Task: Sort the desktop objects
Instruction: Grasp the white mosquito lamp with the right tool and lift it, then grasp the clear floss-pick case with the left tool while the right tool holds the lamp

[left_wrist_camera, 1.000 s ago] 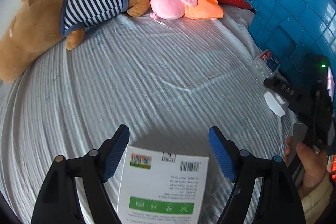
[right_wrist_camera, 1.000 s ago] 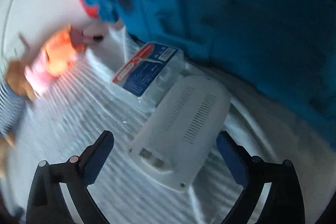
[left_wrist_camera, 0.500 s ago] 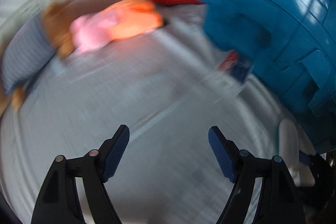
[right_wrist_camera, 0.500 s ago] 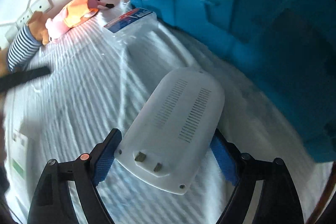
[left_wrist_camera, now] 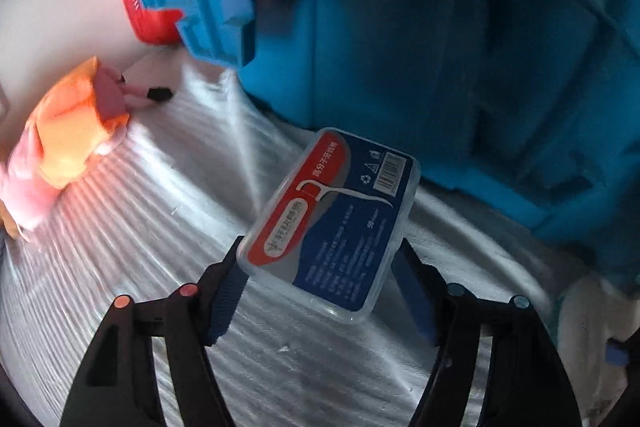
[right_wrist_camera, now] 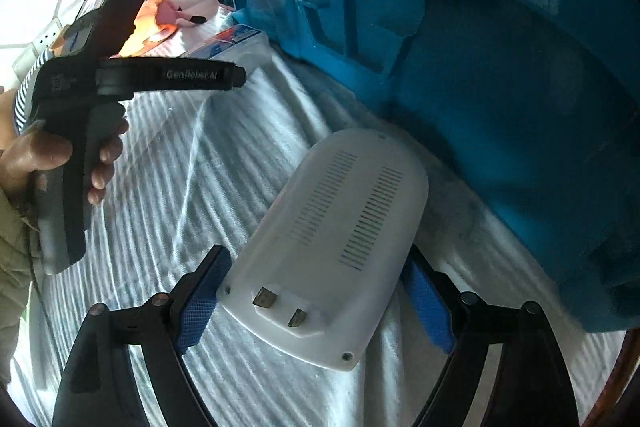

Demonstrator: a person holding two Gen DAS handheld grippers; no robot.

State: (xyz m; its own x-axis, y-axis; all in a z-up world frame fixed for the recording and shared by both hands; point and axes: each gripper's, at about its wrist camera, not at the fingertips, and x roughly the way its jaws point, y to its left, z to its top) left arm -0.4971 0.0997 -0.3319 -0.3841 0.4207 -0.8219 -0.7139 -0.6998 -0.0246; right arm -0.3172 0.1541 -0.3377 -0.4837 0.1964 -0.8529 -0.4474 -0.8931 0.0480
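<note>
A clear flat box of floss picks [left_wrist_camera: 336, 219] with a red and blue label lies on the white ribbed cloth, just in front of the blue crate [left_wrist_camera: 440, 27]. My left gripper [left_wrist_camera: 320, 287] straddles its near end. The jaws are closing, and the blue pads stand right at the box's two sides. In the right wrist view a white plug-in device [right_wrist_camera: 332, 243] lies with its two prongs and vent slots facing up. My right gripper [right_wrist_camera: 316, 299] is shut on it, a pad against each long side. The floss box [right_wrist_camera: 228, 41] shows farther back there.
The blue crate [right_wrist_camera: 520, 67] walls off the right side in both views. A red case [left_wrist_camera: 136, 7] and a pink and orange plush toy [left_wrist_camera: 68, 131] lie at the back by the wall. A hand [right_wrist_camera: 48, 155] holds the left gripper's handle at the left.
My left gripper left the white printed box and swung right to the floss box by the crate, jaws narrowing. The right gripper's jaws closed in on the white device.
</note>
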